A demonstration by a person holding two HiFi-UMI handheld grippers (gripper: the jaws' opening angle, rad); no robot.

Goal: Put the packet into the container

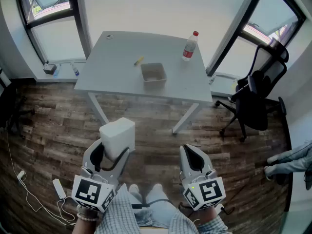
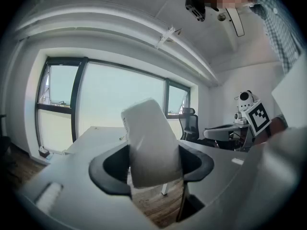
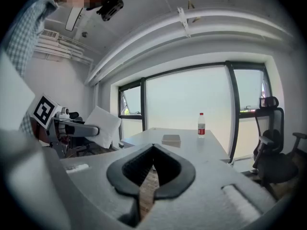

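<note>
A white packet [image 1: 118, 136] stands between the jaws of my left gripper [image 1: 108, 156], which is shut on it low over the wooden floor in front of the table. In the left gripper view the packet [image 2: 151, 143] fills the gap between the dark pads and tilts slightly left. My right gripper [image 1: 191, 159] hangs beside it to the right, shut with nothing in it; its jaws [image 3: 152, 172] meet at the tips. The grey open container [image 1: 153, 73] sits near the middle of the grey table [image 1: 117, 77], far ahead of both grippers, and shows small in the right gripper view as the container [image 3: 171, 139].
A water bottle [image 1: 189, 46] with a red cap stands at the table's back right. A small yellow object [image 1: 138, 61] lies left of the container. A black office chair [image 1: 256, 94] is at the right. Cables and a white power strip [image 1: 58, 189] lie on the floor at the left.
</note>
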